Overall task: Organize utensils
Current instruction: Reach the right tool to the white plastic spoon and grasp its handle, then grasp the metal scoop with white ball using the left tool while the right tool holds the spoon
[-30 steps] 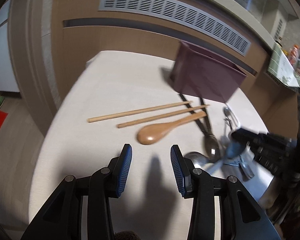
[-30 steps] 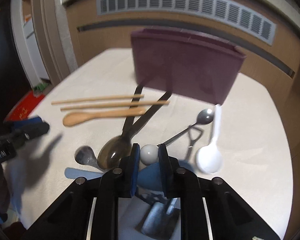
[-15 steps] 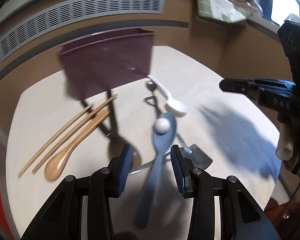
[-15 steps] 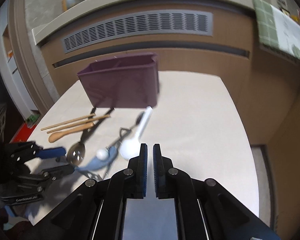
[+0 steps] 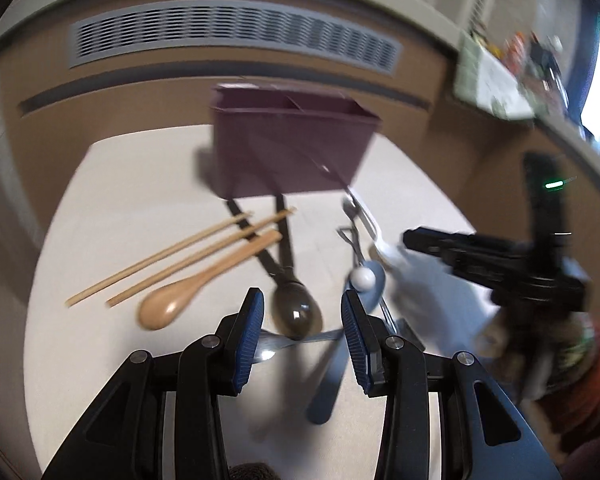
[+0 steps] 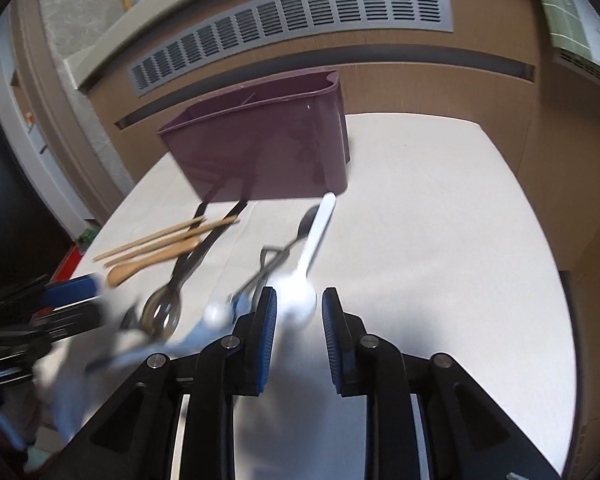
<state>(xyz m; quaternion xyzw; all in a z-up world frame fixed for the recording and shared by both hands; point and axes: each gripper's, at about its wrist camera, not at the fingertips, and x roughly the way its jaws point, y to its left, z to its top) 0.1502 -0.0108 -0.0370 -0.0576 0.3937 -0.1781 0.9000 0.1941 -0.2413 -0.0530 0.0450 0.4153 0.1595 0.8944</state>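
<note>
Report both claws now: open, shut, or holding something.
Left claw: open, holding nothing, above the dark spoon.
Right claw: open, holding nothing, with the white spoon bowl between its fingers.

purple caddy upright, far edge | chopsticks, wooden spoon, white spoon flat in front

Right gripper jaws apart, nothing held, blue pads either side of the white spoon bowl, which lies on the table with its handle pointing at the purple caddy; metal utensils cross just left of the white spoon; dark spoon further left, handle running under the caddy; wooden spoon and chopsticks side by side near the left table edge. Left gripper at far left, heavily blurred, state unclear; a pale blue utensil carrying a white ball sits beside it, possibly in motion.
</note>
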